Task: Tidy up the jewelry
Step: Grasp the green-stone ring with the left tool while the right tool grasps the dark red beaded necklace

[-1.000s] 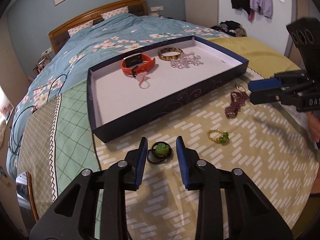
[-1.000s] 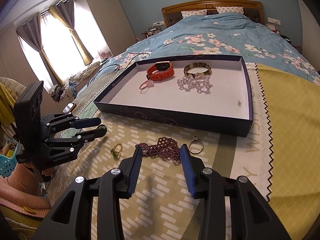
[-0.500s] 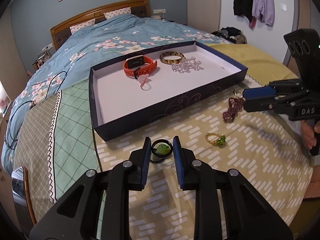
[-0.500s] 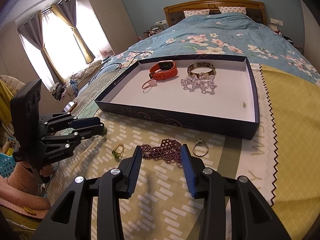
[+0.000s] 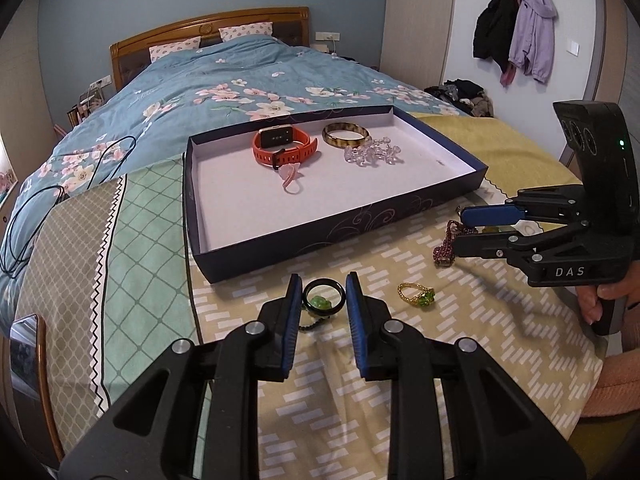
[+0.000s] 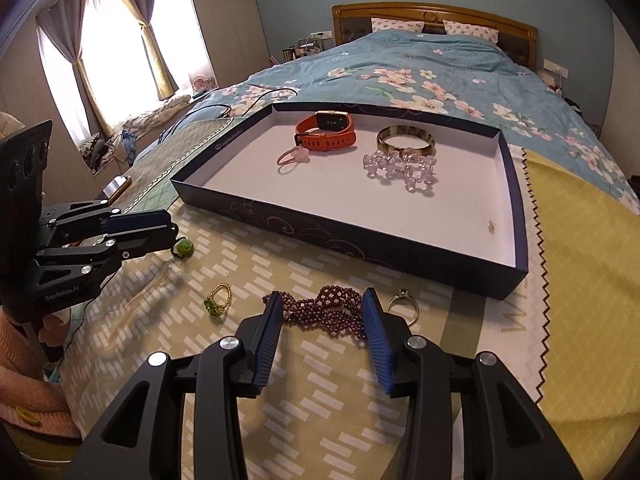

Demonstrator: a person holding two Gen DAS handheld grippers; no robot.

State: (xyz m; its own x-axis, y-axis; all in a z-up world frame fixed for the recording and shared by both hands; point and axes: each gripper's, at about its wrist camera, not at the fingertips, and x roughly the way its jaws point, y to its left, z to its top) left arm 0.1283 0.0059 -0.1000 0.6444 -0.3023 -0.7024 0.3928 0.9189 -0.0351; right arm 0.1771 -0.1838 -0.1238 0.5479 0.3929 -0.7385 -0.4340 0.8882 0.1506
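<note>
A dark blue tray (image 5: 340, 232) (image 6: 352, 236) on the bed holds an orange watch (image 5: 285, 145), a brown bangle (image 5: 346, 134), a clear bead bracelet (image 5: 374, 155) and a pink ring (image 5: 291, 176). My left gripper (image 5: 320, 298) is partly closed around a black ring with a green stone (image 5: 323, 298), jaws close to its sides; contact is unclear. My right gripper (image 6: 322, 310) is open, its jaws on either side of a maroon beaded bracelet (image 6: 320, 308). A gold ring with a green stone (image 5: 418, 294) (image 6: 218, 300) and a silver ring (image 6: 404, 304) lie on the cloth.
A patterned yellow-green cloth (image 5: 400, 360) covers the bed's near end, over a floral blue quilt (image 5: 240, 92). A black cable (image 5: 40, 208) and a phone (image 6: 117, 186) lie at the left. Coats (image 5: 516, 28) hang on the wall.
My left gripper has narrowed around the black ring and tilted up. My right gripper moved forward so the maroon bracelet lies between its jaws.
</note>
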